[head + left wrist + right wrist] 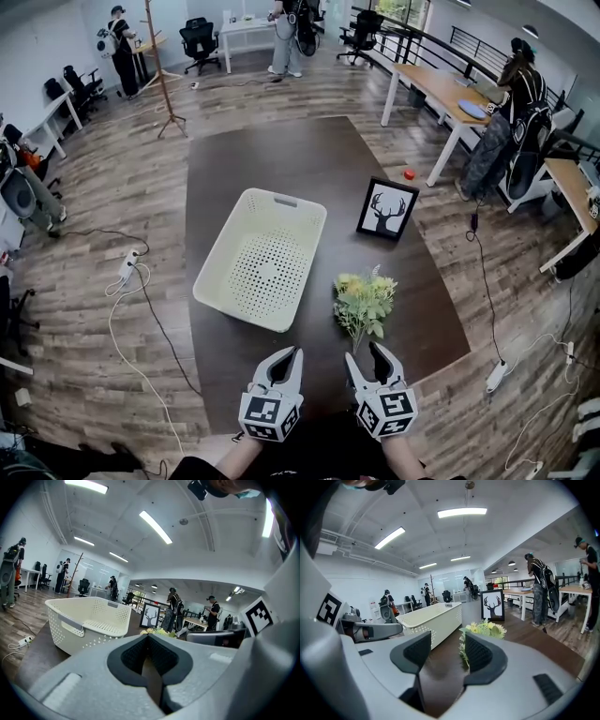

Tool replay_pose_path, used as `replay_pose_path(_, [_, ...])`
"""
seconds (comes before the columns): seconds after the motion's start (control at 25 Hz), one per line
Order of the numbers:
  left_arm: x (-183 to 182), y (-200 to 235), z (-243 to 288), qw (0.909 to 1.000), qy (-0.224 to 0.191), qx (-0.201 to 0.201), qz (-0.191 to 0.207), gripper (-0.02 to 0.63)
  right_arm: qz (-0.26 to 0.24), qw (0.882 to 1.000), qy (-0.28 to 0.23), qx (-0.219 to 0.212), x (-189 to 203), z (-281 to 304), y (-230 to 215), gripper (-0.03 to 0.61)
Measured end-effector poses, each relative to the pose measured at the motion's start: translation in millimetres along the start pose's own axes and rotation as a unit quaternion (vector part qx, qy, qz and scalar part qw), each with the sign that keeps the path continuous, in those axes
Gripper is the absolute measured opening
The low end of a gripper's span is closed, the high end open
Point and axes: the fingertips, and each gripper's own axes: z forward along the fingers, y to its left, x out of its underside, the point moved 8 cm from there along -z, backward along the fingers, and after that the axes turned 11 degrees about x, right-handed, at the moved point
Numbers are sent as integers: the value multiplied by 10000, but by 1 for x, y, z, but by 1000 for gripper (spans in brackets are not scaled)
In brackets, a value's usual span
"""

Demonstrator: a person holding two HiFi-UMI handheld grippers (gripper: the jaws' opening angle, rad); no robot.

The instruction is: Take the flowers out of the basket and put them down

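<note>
Tongs sit nearest, low at the near edge of the dark surface (281, 155), one pair in each hand. The left tongs (289, 354) are shut, with their black pads pressed together and nothing between them. The right tongs (363, 352) are open a good way. The gap between their pads is empty, and only bare surface shows through it. Just past the right tongs lie the flowers (364, 302), flat on the surface and already out of the basket. Their thin stems point back at the right tongs and their yellow and green heads point away, so the bunch lies in one line with those tongs. The right hand is much nearer to them than the left. The tips do not seem to touch the stems. Left of the flowers, and near them, stands the cream basket (214, 267), which looks empty. Farther back on the right, a picture of a deer (387, 208) stands up on the surface. I think the job is nearly done.
</note>
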Motion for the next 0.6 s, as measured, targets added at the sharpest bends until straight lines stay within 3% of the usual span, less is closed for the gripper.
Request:
replay_pose_path(0.36, [3,-3,-4,10000,0,2,19,8,50,9999,67,-104,3,-3,8,144])
replay_pose_path(0.6, [4,-5,-6,10000,66,-4,73,8,-85,9999,101,-83,4,-5,12,124])
